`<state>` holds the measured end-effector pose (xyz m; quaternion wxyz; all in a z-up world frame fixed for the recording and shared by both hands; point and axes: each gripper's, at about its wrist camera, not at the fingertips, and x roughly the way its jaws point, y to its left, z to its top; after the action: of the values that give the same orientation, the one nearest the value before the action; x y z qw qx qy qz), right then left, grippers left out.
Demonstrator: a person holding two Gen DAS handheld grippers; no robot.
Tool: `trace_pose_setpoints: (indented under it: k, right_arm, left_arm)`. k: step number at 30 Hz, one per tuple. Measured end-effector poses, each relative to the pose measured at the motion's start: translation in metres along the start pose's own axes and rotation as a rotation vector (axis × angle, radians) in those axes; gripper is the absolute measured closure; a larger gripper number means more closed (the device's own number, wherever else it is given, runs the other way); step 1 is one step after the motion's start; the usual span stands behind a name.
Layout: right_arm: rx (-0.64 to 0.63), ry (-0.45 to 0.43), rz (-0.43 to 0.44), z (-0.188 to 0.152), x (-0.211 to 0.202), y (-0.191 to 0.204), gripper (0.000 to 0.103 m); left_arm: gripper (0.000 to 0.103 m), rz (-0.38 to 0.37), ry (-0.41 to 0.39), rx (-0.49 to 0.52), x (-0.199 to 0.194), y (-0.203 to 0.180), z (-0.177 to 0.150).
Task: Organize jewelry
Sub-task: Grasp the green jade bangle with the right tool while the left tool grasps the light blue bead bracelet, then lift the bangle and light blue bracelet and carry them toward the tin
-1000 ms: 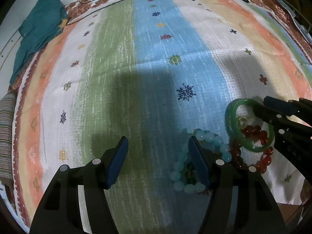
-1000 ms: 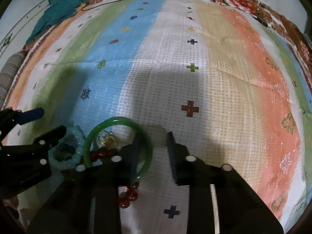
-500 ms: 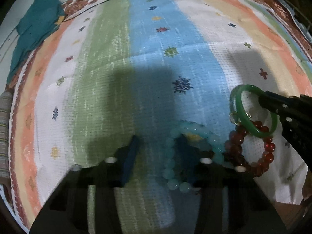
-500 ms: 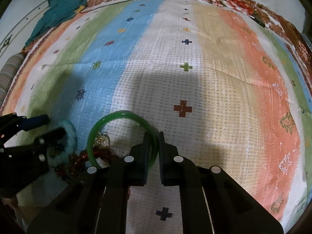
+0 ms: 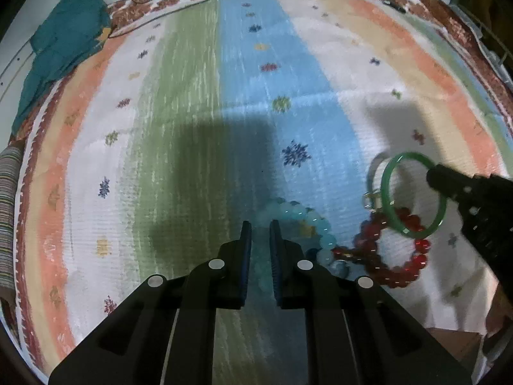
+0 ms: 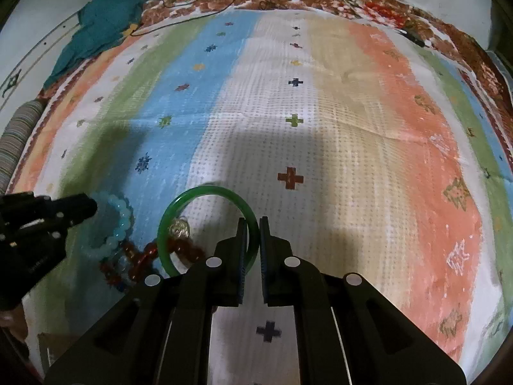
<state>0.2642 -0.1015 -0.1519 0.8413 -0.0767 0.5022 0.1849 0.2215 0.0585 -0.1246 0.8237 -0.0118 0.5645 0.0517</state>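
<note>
My right gripper (image 6: 253, 224) is shut on a green bangle (image 6: 179, 203) and holds it tilted up off the striped cloth; the bangle also shows in the left wrist view (image 5: 386, 189), with a small gold ring (image 6: 179, 227) hanging by it. My left gripper (image 5: 259, 227) is shut on a pale blue bead bracelet (image 5: 315, 221), which also shows in the right wrist view (image 6: 123, 221). A red bead bracelet (image 5: 400, 272) lies on the cloth under the bangle and touches the blue one.
The striped patterned cloth (image 6: 320, 112) covers the whole surface. A teal garment (image 5: 61, 45) lies at the far left corner, with a thin cord (image 6: 192, 9) along the far edge. A striped roll (image 5: 8, 208) sits at the left edge.
Both grippers have closed: the right on the green bangle, lifting it, and the left on the blue bead bracelet.
</note>
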Motion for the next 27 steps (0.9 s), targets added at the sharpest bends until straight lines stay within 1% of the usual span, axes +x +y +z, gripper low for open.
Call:
trace_pose_setpoints:
  k: [6,12,22,27]
  right_arm:
    - [-0.003,-0.019,-0.005,-0.007,-0.017,0.003,0.095]
    - [0.014,-0.051,-0.011,-0.011,-0.039,-0.001,0.095]
    - [0.023,-0.097,-0.01,-0.015,-0.065,-0.003,0.095]
    - [0.021,-0.126,-0.003,-0.018,-0.081,-0.001,0.095]
  left_arm:
    - [0.092,-0.028,-0.03,-0.001,-0.019,-0.006,-0.003]
    - [0.092,-0.044,-0.069,0.001,-0.039,-0.013,-0.007]
    - [0.092,-0.047,-0.12,-0.007,-0.06,-0.018,-0.013]
    - [0.092,-0.06,-0.153,-0.01,-0.075,-0.02,-0.013]
